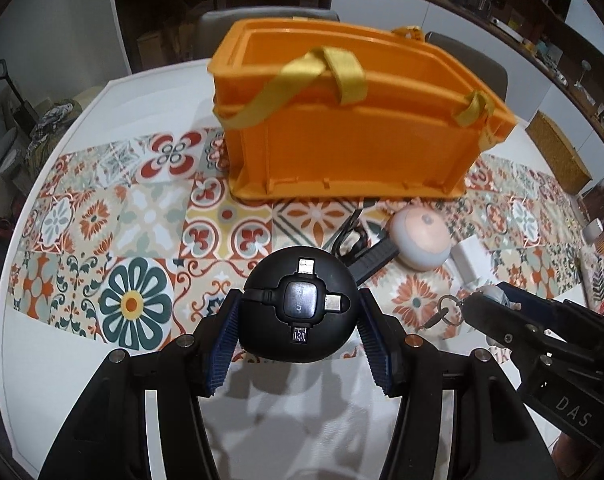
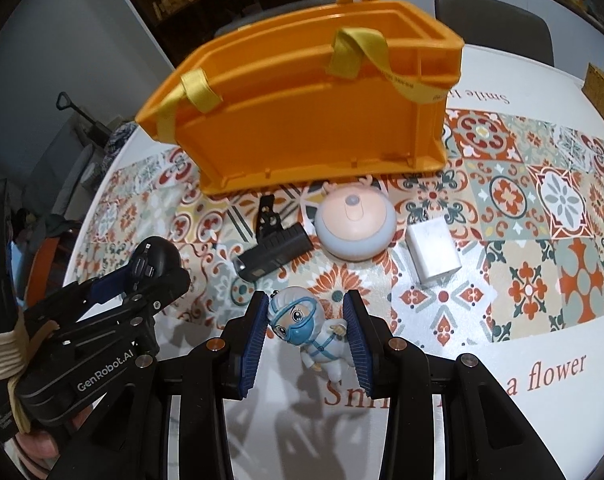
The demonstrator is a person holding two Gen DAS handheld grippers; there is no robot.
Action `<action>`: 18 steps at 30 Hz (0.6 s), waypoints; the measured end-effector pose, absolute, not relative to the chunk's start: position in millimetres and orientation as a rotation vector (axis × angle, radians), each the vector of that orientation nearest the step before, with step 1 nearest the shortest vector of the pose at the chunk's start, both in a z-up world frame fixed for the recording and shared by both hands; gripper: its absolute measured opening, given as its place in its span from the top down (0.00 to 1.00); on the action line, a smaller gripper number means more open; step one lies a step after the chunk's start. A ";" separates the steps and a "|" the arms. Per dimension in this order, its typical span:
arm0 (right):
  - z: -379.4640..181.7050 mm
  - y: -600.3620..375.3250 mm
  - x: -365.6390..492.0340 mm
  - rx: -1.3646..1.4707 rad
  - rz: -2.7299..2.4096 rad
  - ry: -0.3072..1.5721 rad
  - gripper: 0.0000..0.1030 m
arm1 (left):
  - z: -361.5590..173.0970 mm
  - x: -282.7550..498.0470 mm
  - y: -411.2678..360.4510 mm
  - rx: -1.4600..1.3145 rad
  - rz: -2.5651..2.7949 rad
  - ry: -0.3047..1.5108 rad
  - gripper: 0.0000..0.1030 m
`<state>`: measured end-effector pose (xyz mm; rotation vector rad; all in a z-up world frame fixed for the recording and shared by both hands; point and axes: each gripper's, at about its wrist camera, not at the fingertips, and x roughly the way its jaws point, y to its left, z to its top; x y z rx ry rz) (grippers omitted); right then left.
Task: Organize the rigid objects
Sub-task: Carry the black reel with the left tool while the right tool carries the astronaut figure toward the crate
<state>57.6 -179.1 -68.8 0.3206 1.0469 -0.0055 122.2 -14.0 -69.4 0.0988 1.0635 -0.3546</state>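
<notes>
Black and round, the cable hub (image 1: pixel 300 306) sits clamped between the blue pads of my left claw (image 1: pixel 300 320), its connector face turned up toward me. My right claw (image 2: pixel 307 334) is clamped on a small figure (image 2: pixel 307 326) in a white suit, mask and goggles, held just above the counter (image 2: pixel 501 420). A key ring (image 1: pixel 447 308) hangs off the figure on the left claw's side. Just ahead of the right claw, lying on the patterned runner (image 2: pixel 541 200), are a black clip light (image 2: pixel 276 250), a round pink-and-white lamp (image 2: pixel 355 224) beside it, and a white charger (image 2: pixel 431 256) to the lamp's right. Beyond those, farthest from both claws, stands the orange crate (image 1: pixel 349 120) with yellow straps (image 1: pixel 329 76), open at the top.
</notes>
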 end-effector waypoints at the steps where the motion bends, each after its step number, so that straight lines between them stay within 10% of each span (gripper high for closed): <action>1: -65.2 -179.0 57.1 0.319 -0.003 1.038 0.62 | -66.0 122.0 -13.9 0.098 -0.355 1.055 0.46; 18: -13.9 -186.1 64.1 0.282 -0.003 0.900 0.62 | -14.1 130.6 -19.8 0.088 -0.373 0.941 0.46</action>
